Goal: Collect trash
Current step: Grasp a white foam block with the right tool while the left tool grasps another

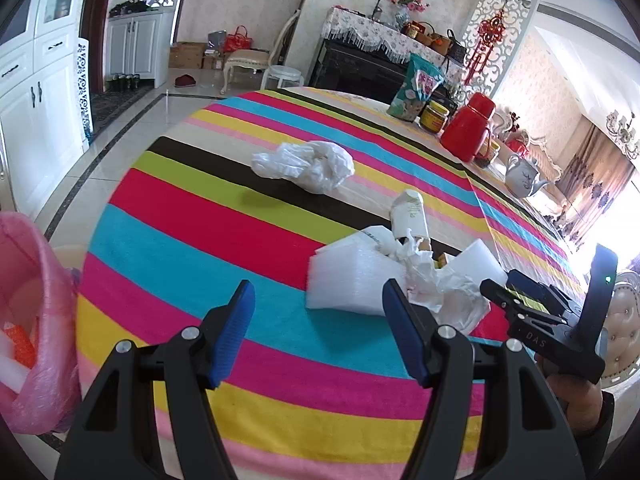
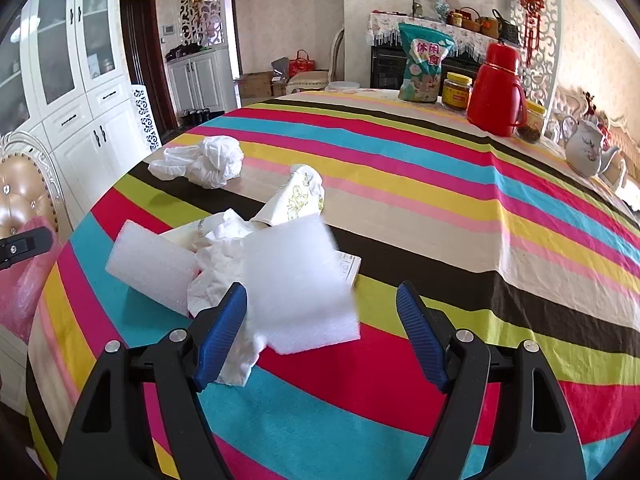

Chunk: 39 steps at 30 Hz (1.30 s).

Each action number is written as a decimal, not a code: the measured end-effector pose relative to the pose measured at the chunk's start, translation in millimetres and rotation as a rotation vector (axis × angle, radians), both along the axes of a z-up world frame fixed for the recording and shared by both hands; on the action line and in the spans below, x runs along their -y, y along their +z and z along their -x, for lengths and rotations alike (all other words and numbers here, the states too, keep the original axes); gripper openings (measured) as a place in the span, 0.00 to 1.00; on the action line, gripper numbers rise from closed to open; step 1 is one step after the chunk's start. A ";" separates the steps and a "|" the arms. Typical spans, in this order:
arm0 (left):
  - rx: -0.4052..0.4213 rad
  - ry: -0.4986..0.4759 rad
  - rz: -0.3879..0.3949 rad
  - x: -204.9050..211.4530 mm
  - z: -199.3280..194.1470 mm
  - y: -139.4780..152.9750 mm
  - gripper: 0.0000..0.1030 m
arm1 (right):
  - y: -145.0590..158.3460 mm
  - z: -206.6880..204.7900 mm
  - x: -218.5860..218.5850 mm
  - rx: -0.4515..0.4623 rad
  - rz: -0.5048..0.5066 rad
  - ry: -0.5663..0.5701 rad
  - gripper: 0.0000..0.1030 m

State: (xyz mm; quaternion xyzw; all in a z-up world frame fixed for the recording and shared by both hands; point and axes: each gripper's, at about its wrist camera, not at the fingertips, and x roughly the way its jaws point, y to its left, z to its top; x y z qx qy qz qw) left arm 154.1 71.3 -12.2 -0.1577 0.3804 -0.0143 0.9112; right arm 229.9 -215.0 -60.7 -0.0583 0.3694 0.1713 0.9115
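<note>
While both grippers [image 1: 319,334] [image 2: 322,336] gape empty, the foam [image 2: 296,280] near the table's [image 2: 400,208] edge looks light, squashy; pinch its rim

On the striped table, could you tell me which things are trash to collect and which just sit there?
Trash: foam sheet, second foam piece, crumpled paper, paper cup, plastic bag.
Lying about: snack bag, jar, red thermos, teapot.
</note>
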 end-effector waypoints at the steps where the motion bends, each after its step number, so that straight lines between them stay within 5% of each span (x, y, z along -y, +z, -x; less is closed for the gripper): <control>1: -0.001 -0.006 0.001 1.9 -2.4 -0.6 0.62 | -0.5 -0.4 -0.2 -0.001 0.002 -0.001 0.71; 10: -0.021 -0.050 0.006 16.5 -18.4 -11.0 0.63 | -12.8 -10.1 5.2 -0.032 -0.005 -0.018 0.70; 12: -0.028 -0.066 0.011 20.5 -24.3 -14.8 0.63 | -14.0 -12.4 7.7 -0.039 -0.023 -0.009 0.59; 17: -0.067 -0.100 0.031 31.6 -46.5 -28.8 0.63 | -14.7 -14.2 11.8 -0.045 -0.038 -0.001 0.54; 19: -0.081 -0.101 0.031 34.5 -52.4 -33.4 0.70 | -13.3 -14.2 13.9 -0.047 -0.051 0.004 0.53; 29: -0.147 -0.118 0.042 40.3 -81.5 -61.4 0.70 | -1.4 -13.7 26.9 -0.030 -0.051 -0.036 0.53; 39: -0.151 -0.152 -0.002 42.6 -77.4 -61.3 0.59 | 11.9 -9.6 38.7 0.019 -0.065 -0.097 0.53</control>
